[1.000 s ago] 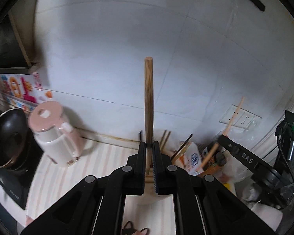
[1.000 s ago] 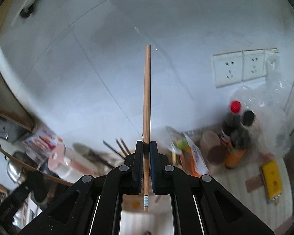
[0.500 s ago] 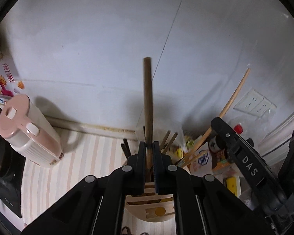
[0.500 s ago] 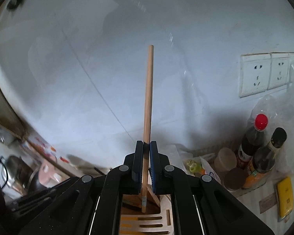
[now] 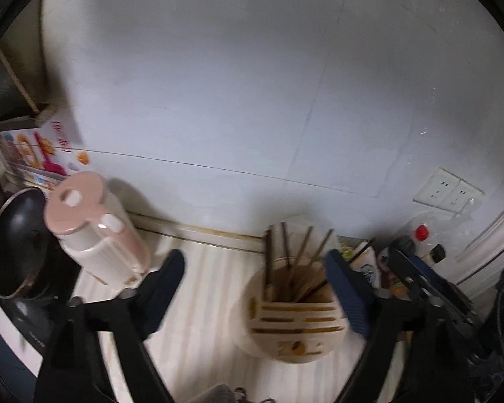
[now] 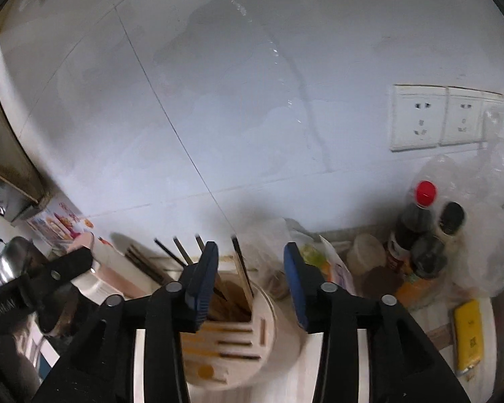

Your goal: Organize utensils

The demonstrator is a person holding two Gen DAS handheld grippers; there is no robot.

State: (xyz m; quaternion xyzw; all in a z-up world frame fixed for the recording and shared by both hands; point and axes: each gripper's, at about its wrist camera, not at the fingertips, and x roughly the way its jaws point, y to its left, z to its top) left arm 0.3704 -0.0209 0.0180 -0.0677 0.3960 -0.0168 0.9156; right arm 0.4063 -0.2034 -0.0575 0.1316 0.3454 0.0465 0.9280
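Both grippers (image 5: 255, 288) (image 6: 250, 282) opening over utensil holder (image 5: 295, 322) (fingers empty).

Both wrist cameras looked steeply down along their tongs toward the wall, close above the bench. Each had the utensil holder (image 5: 294, 312) (image 6: 248, 332) just ahead of its tongs; both shared the wall sockets (image 5: 448, 193) (image 6: 445, 117).

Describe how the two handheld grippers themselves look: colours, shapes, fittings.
The left gripper and the right gripper look alike: black angular plastic linkage arms joined by round silver pivot bolts, each ending in two flat fingers faced with dark blue ribbed pads. No sleeves or hands show.
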